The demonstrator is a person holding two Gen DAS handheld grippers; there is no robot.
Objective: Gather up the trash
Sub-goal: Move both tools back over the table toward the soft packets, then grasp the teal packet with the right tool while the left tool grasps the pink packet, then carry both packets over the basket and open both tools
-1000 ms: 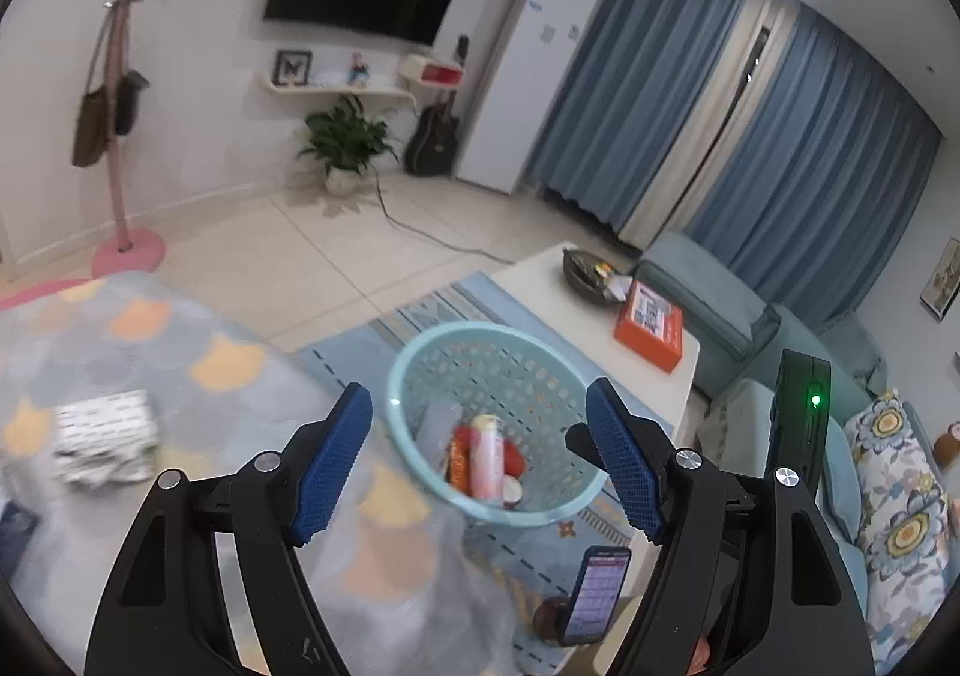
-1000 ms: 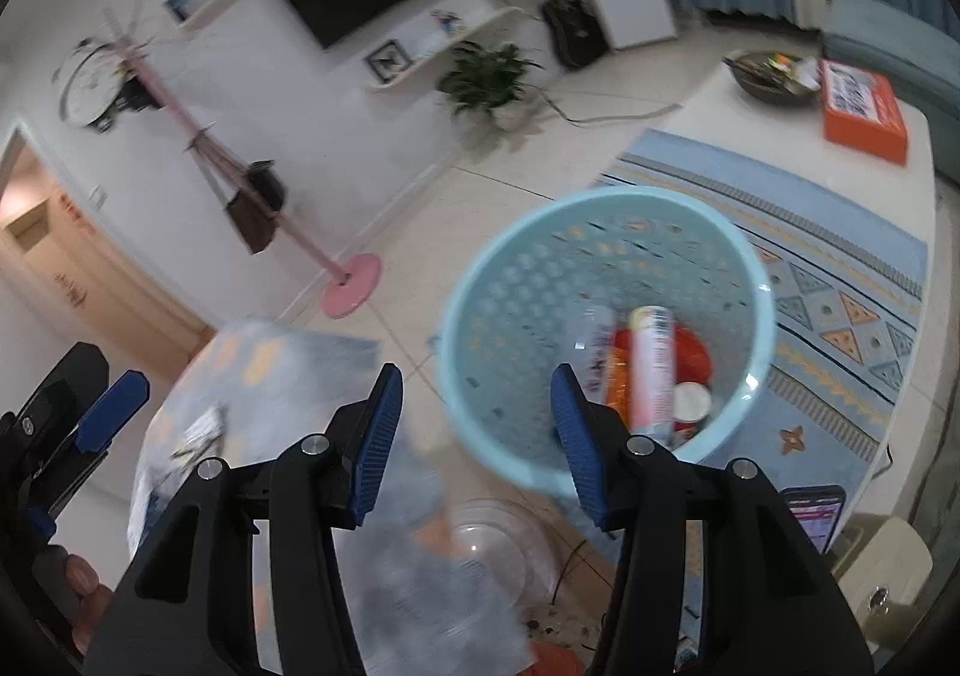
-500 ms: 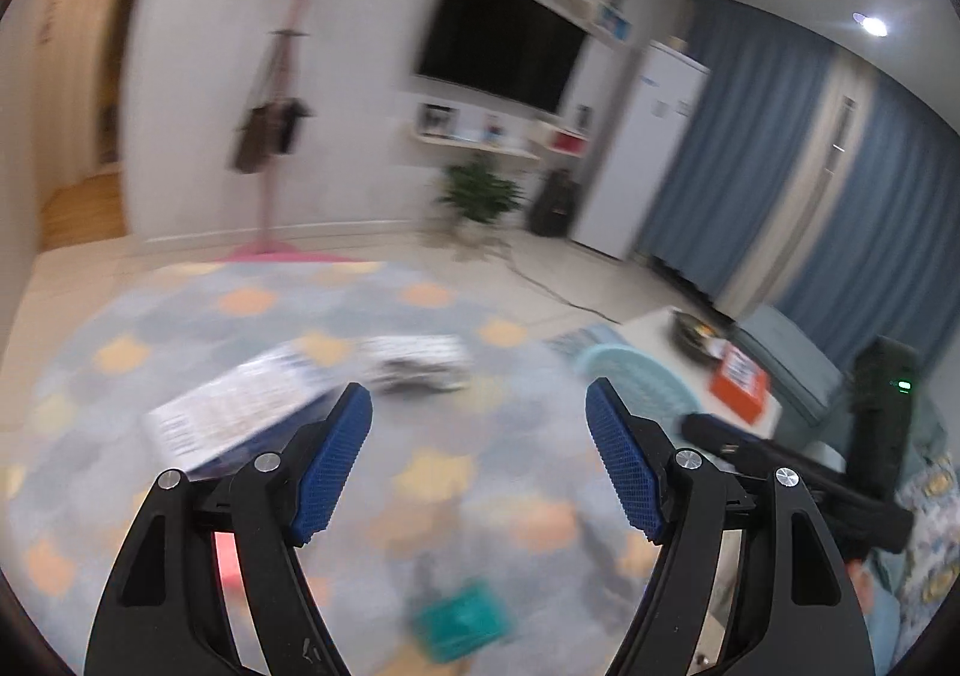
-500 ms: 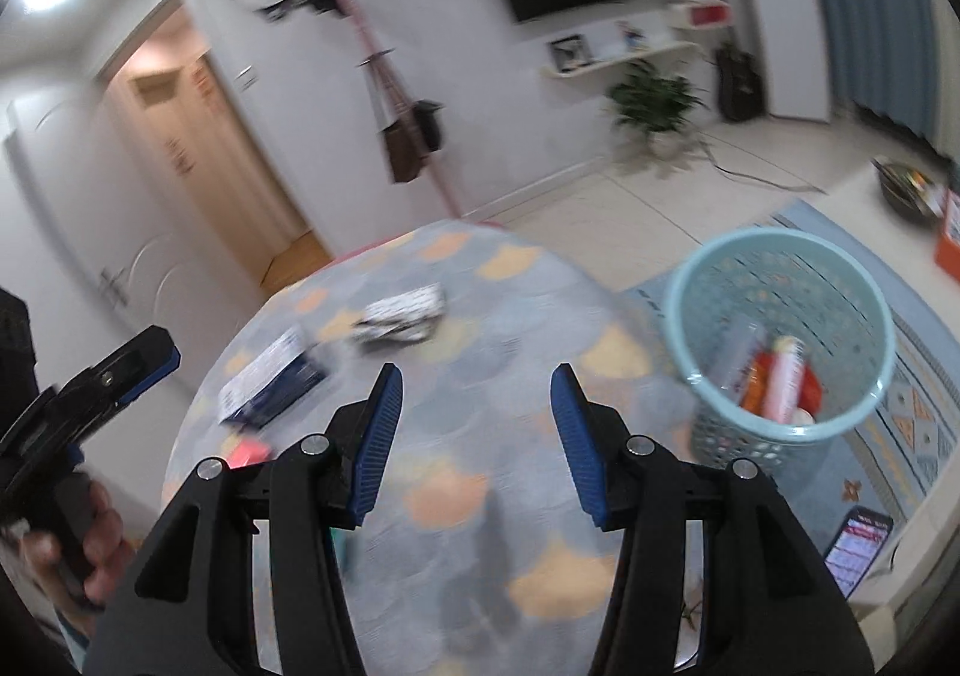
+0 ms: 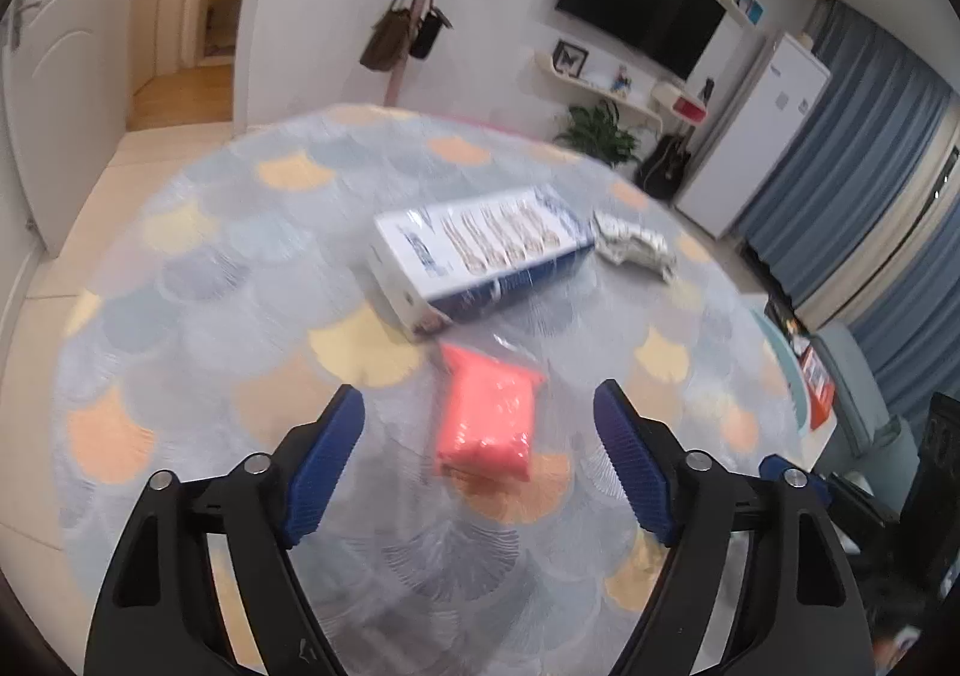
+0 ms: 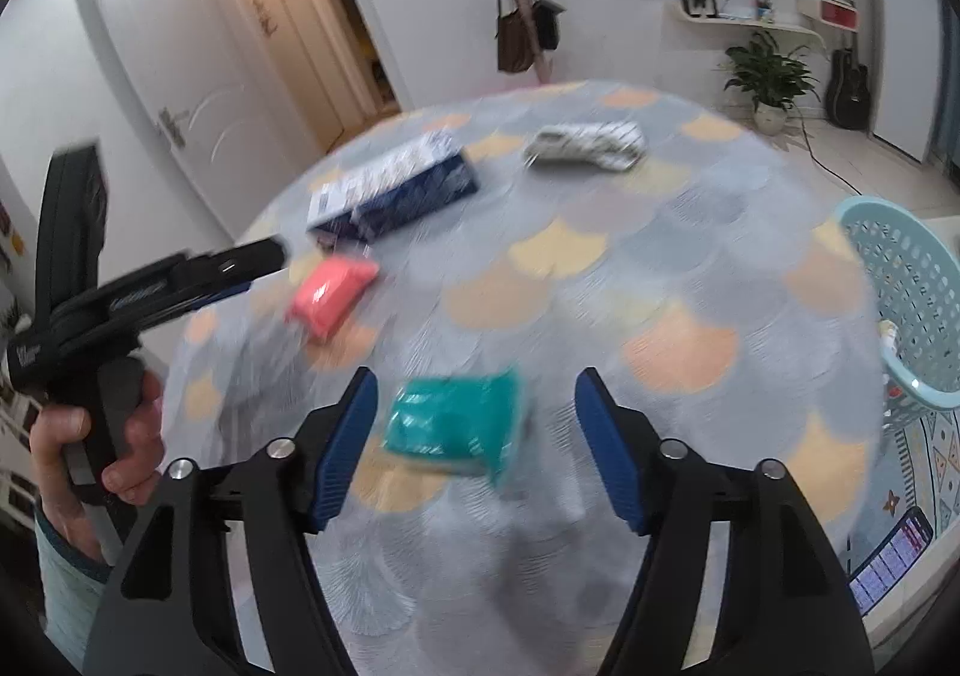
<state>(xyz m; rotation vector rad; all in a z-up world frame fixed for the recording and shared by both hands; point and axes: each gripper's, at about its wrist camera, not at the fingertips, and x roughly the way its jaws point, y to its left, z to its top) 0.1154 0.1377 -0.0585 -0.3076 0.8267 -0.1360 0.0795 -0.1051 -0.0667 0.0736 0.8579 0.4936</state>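
A pink packet (image 5: pixel 487 419) lies on the round patterned table (image 5: pixel 252 280), right in front of my open, empty left gripper (image 5: pixel 479 451). A teal packet (image 6: pixel 456 421) lies between the tips of my open, empty right gripper (image 6: pixel 476 439). The pink packet (image 6: pixel 331 293) also shows in the right wrist view, with the left gripper (image 6: pixel 240 271) beside it. A blue-and-white box (image 5: pixel 480 259) and a crumpled silver wrapper (image 5: pixel 636 247) lie farther back. The light-blue trash basket (image 6: pixel 900 310) stands off the table's right edge.
A phone (image 6: pixel 888 562) stands low at the right below the table edge. A coat stand with bags (image 6: pixel 522 33), a plant (image 6: pixel 771 75) and a guitar (image 6: pixel 849 87) line the far wall. A low table with an orange box (image 5: pixel 819 385) is at the right.
Both grippers have swung away from over the basket and back to the table. The left now faces the pink packet, the right the teal packet. Both stay open.
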